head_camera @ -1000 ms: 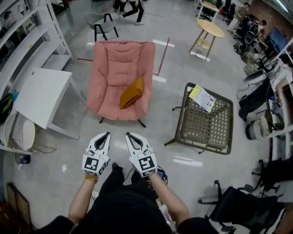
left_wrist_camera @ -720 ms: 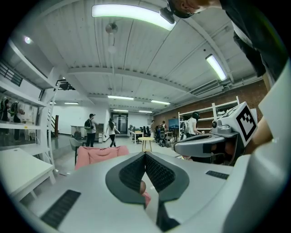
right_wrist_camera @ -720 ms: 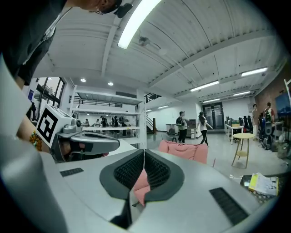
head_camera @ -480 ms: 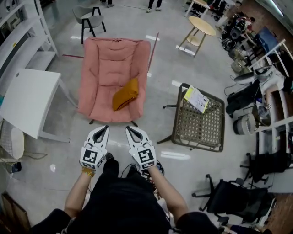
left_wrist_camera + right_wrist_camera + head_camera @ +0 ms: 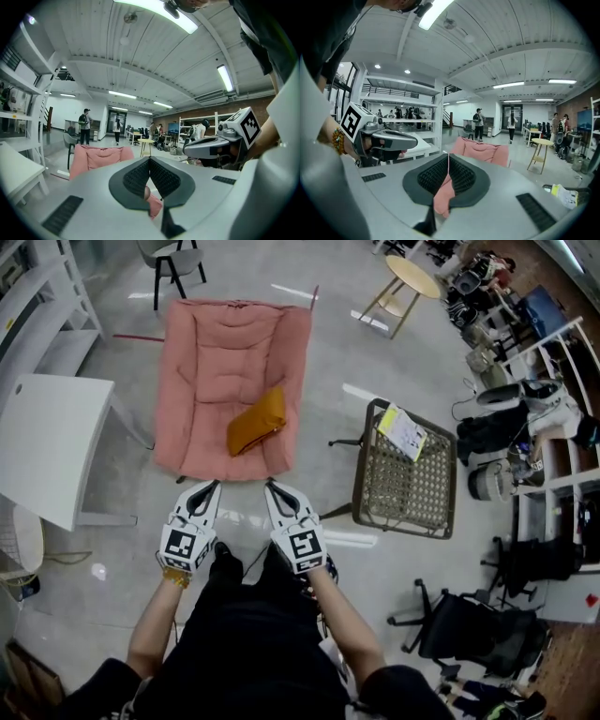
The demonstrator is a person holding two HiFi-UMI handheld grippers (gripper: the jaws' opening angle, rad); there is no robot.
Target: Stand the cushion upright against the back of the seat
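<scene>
Pink seat [image 5: 225,343] closer than before

In the gripper views the bodies of the left gripper [image 5: 149,160] and right gripper [image 5: 448,156] cover the seat of the pink chair [image 5: 101,157], hiding the cushion [image 5: 256,421]. The white table [image 5: 47,442] runs off the head view's left edge. Print on the leaflet [image 5: 403,430] is too small to read.

— What colours lie ahead of the white left gripper [image 5: 210,487] and white right gripper [image 5: 274,489]?
— A mustard-yellow fabric cushion [image 5: 256,421] on a salmon-pink quilted padded chair [image 5: 225,352].
— And the grippers' cubes [image 5: 184,547]?
— Black-and-white square markers. To the grippers' right there's an olive-brown woven wicker seat [image 5: 408,491].
</scene>
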